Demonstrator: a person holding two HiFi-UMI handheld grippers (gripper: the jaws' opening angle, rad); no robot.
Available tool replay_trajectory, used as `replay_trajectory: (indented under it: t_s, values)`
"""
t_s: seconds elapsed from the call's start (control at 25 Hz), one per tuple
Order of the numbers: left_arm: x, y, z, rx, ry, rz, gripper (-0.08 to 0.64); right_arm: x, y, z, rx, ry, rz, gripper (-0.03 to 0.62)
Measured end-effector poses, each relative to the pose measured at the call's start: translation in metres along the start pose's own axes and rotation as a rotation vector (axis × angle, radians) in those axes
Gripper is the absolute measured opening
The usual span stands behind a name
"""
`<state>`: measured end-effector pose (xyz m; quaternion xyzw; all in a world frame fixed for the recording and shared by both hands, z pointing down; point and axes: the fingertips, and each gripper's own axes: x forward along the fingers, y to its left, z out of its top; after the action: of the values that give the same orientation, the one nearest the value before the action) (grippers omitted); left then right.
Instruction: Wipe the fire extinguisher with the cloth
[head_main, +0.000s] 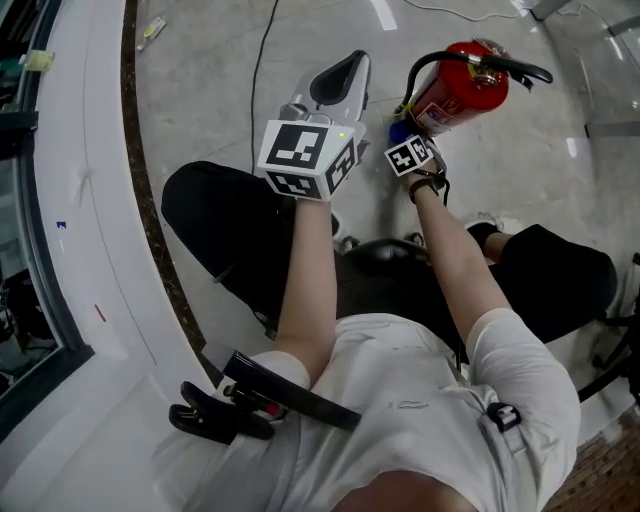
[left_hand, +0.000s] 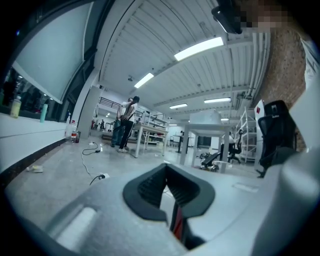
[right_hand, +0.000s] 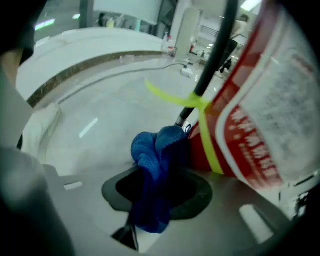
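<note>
Wiping well here, I judge, means pressing the blue cloth (right_hand: 155, 160) flat on the red fire extinguisher (right_hand: 260, 115) and drawing it round the cylinder in overlapping passes. It should ease past the yellow tie (right_hand: 200, 107) and the black hose (right_hand: 215, 50) so the bunched fabric does not snag. The other claw could steady the body if it rocks.

The extinguisher is a glossy red cylinder with a white printed label (right_hand: 285, 100) and a black lever (head_main: 510, 68) on top; the hose runs down its side, with the tie around it. It sits on the pale polished floor (head_main: 230, 80), well apart from the curved white ledge (head_main: 100, 200) along the floor's left edge.

The right claw (right_hand: 157, 187) is clamped on the cloth, whose wad touches the cylinder low on its side. The left claw (head_main: 340, 75) hovers beside the extinguisher, its jaws drawn together with nothing between them.
</note>
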<state>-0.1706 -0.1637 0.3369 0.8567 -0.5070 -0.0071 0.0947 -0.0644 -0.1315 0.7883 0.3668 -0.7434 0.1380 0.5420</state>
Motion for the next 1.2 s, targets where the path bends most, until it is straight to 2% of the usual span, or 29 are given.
replay_trajectory:
  t_s: [0.12, 0.36, 0.52, 0.64, 0.72, 0.8, 0.88, 0.96, 1.08, 1.2]
  values:
    - [0.003, -0.005, 0.001, -0.003, -0.009, -0.011, -0.001, -0.051, -0.005, 0.032, 0.131, -0.184, 0.017, 0.13]
    - [0.017, -0.029, -0.006, -0.019, -0.01, -0.052, -0.002, -0.205, -0.041, 0.085, 0.193, -0.524, -0.106, 0.132]
    - [0.026, -0.045, -0.007, -0.011, -0.011, -0.087, -0.002, -0.295, -0.065, 0.111, 0.178, -0.731, -0.186, 0.132]
    - [0.028, -0.051, -0.006, -0.01, -0.015, -0.097, -0.002, -0.352, -0.088, 0.125, 0.19, -0.855, -0.265, 0.132]
    - [0.028, -0.054, -0.005, -0.008, -0.024, -0.101, -0.002, -0.39, -0.108, 0.13, 0.2, -0.923, -0.349, 0.132]
    - [0.028, -0.055, -0.002, -0.008, -0.034, -0.105, -0.002, -0.42, -0.13, 0.13, 0.21, -0.965, -0.45, 0.132]
    - [0.026, -0.055, -0.001, -0.011, -0.039, -0.104, -0.002, -0.43, -0.149, 0.127, 0.222, -0.963, -0.52, 0.132]
    - [0.024, -0.053, -0.001, -0.016, -0.043, -0.1, -0.002, -0.42, -0.158, 0.125, 0.233, -0.927, -0.516, 0.132]
    - [0.019, -0.048, 0.001, -0.022, -0.053, -0.089, -0.002, -0.395, -0.15, 0.133, 0.206, -0.882, -0.46, 0.132]
    - [0.014, -0.041, 0.001, -0.026, -0.059, -0.071, -0.002, -0.383, -0.137, 0.14, 0.16, -0.871, -0.472, 0.133]
